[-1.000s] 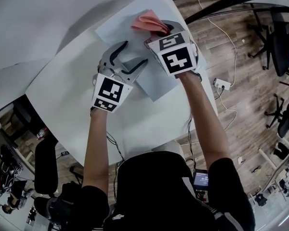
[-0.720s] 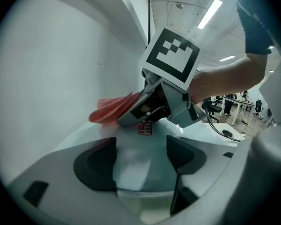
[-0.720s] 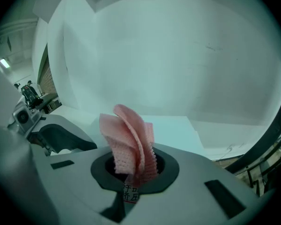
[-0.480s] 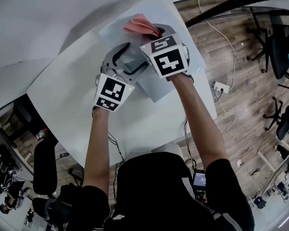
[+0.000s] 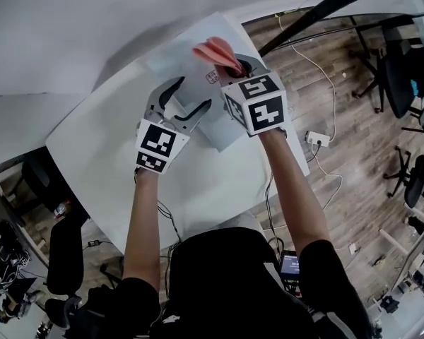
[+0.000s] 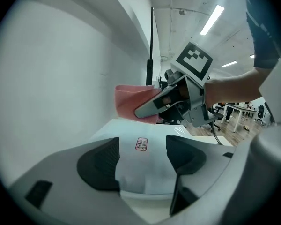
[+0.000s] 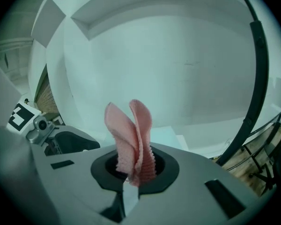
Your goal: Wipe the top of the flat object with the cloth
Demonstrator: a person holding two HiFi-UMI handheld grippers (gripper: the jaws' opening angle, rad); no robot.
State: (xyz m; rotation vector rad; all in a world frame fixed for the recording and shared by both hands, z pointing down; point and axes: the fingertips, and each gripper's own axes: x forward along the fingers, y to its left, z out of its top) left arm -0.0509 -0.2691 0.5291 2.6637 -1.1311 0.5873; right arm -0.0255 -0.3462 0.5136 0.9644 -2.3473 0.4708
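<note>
label (image 6: 141, 144): print too small | cloth (image 7: 130, 135): lower end hidden between jaws

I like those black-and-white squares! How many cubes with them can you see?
2. The left cube sits on the left gripper; the right cube sits on the right gripper, whose jaws grip the pink cloth. None seems hidden.

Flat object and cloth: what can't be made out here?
Near part of the flat object: head view, covered by the left gripper and right gripper.
Print on its label: left gripper view, too small to read.
Clamped end of the cloth: right gripper view, sunk between the shut jaws.
</note>
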